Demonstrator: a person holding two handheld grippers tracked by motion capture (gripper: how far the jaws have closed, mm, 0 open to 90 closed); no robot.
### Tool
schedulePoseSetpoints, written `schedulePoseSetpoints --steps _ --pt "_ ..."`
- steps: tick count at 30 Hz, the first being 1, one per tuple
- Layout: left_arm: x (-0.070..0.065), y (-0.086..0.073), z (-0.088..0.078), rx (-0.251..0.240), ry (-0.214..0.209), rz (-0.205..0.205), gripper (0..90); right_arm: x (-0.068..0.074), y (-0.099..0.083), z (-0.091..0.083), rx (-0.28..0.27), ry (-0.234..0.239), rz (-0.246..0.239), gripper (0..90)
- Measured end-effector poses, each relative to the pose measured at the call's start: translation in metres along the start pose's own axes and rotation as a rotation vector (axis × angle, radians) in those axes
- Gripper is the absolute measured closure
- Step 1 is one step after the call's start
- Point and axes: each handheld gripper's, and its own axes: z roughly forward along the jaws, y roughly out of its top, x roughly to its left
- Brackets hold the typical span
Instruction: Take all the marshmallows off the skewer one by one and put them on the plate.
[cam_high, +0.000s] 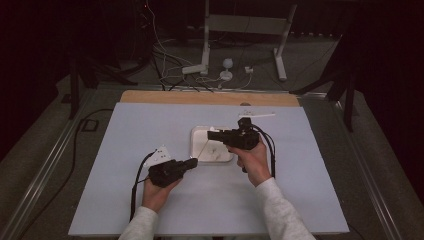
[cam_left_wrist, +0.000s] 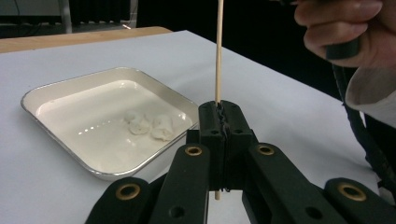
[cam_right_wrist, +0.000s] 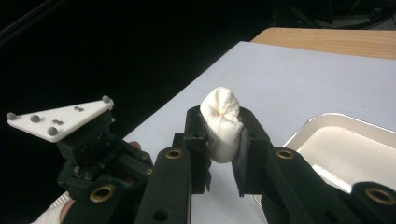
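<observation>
Bearing no readable writing: marshmallow (cam_right_wrist: 222, 125), skewer (cam_left_wrist: 218, 51), tray (cam_left_wrist: 60, 86).

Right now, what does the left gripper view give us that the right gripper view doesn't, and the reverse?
Left gripper view: the left gripper shut on a thin wooden skewer that stands upright, and two white marshmallows lying in the tray.

Right gripper view: the right gripper shut on a white marshmallow, with the left gripper's grey three-cornered plate at the left.

Both: the white square metal tray on the pale blue sheet, with the wooden table edge behind.
</observation>
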Motion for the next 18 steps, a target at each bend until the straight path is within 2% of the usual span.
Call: schedulePoseSetpoints --steps 4,5,6,7,9,12,18 --pt "0.001 -0.001 -0.001 0.008 0.009 0.008 90.0 0.001 0.005 -0.003 -0.012 -0.006 -0.005 78.4" --pt "0.001 -0.001 0.000 0.025 0.020 0.015 90.0 0.001 0.007 -0.006 -0.035 -0.005 0.002 78.9" --pt "0.002 -0.006 0.001 0.062 0.047 0.018 90.0 0.000 0.009 -0.011 -0.070 0.005 0.019 79.2" --pt "0.002 -0.006 0.001 0.062 0.047 0.018 90.0 0.000 0.009 -0.011 -0.070 0.005 0.019 79.2" --pt "0.006 -0.008 0.000 0.051 0.047 -0.011 90.0 -0.001 0.015 -0.022 -0.102 -0.001 0.022 79.3" --pt "0.006 -0.006 -0.002 0.024 0.044 -0.022 90.0 0.000 0.018 -0.029 -0.072 -0.040 -0.019 79.0" --pt "0.005 -0.005 -0.001 0.016 0.045 -0.028 90.0 -0.005 0.013 -0.025 -0.036 -0.088 -0.044 77.7"
